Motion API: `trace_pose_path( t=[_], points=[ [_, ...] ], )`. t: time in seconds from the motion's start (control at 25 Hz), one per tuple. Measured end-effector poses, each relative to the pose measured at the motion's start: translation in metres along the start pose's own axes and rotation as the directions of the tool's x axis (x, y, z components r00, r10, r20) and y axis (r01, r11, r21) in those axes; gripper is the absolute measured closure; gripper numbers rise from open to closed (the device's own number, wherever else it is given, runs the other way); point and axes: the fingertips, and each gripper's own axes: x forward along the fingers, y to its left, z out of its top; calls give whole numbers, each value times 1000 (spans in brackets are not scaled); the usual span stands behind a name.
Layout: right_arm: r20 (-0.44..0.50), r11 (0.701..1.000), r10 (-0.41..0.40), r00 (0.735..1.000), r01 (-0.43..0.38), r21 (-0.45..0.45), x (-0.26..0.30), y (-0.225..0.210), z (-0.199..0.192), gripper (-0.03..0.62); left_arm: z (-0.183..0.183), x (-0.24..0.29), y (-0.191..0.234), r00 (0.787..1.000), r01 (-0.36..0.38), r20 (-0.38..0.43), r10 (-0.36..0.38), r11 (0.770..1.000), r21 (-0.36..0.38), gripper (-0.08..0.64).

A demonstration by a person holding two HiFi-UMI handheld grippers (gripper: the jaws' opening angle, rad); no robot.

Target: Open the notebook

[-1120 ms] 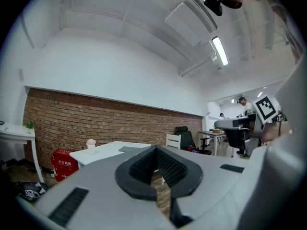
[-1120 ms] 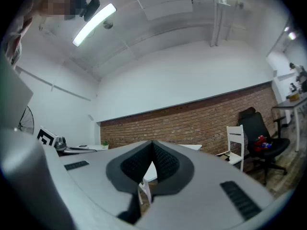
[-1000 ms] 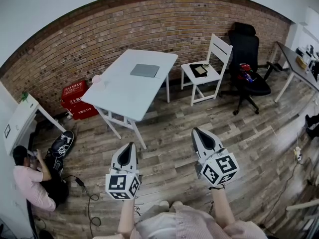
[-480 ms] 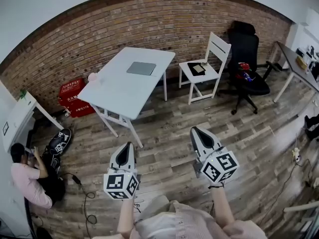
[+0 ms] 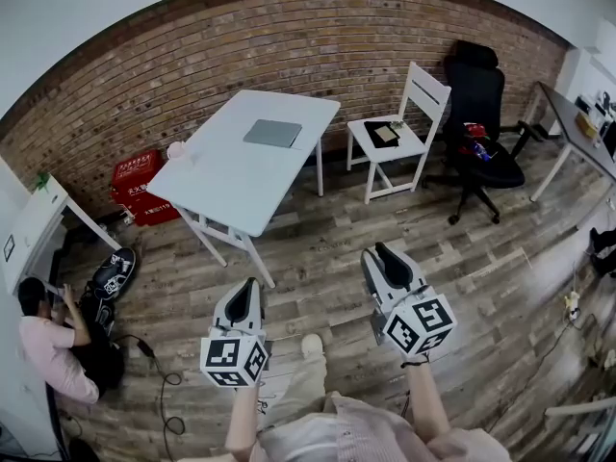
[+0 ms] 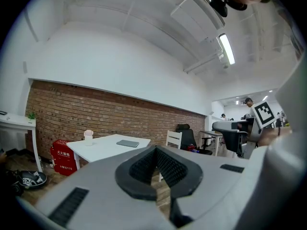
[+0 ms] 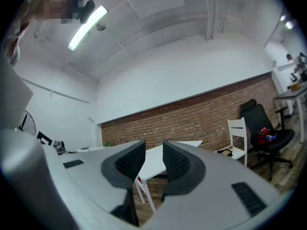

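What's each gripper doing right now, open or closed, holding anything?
Left gripper: closed, holding nothing.
Right gripper: open, its jaws have just been opening, nothing between them.

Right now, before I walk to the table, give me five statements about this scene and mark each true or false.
1. The notebook lies closed on the white table. True.
2. The right gripper holds the notebook. False: its jaws stand apart and have just been opening, with nothing between them. The notebook lies far off on the table.
3. The left gripper is shut and empty. True.
4. In the head view, the white chair stands left of the table. False: it stands at the table's right.
5. A red box sits on the floor by the brick wall. True.
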Motion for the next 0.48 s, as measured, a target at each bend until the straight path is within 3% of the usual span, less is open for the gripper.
trace_pose_path(
  t=[0.48],
  points=[
    [-60, 999, -18, 998, 20, 30, 103, -49, -24, 415, -9, 102, 48, 999, 5, -47, -8, 999, -49, 568]
  ],
)
